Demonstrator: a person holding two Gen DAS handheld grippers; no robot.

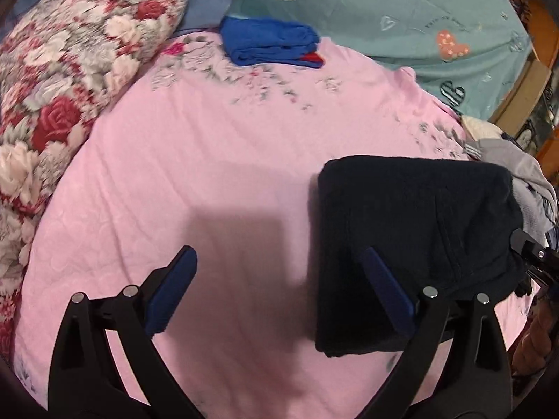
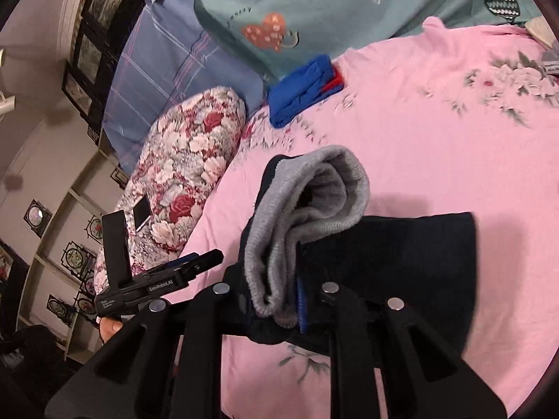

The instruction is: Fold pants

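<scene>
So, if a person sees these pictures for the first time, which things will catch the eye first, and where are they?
First comes the dark folded pants lying on the pink bedsheet, with their grey ribbed waistband clamped in the right gripper. The left gripper is open over bare sheet beside them. At the far edge lie a bright blue folded garment and a rose-patterned pillow to its left.

A pink floral bedspread (image 1: 216, 160) covers the bed, with a rose-patterned pillow (image 1: 66, 80) at its edge. A folded blue garment (image 1: 270, 42) lies near a teal heart-print quilt (image 1: 401, 10); framed pictures (image 2: 94, 10) hang on the wall.
</scene>
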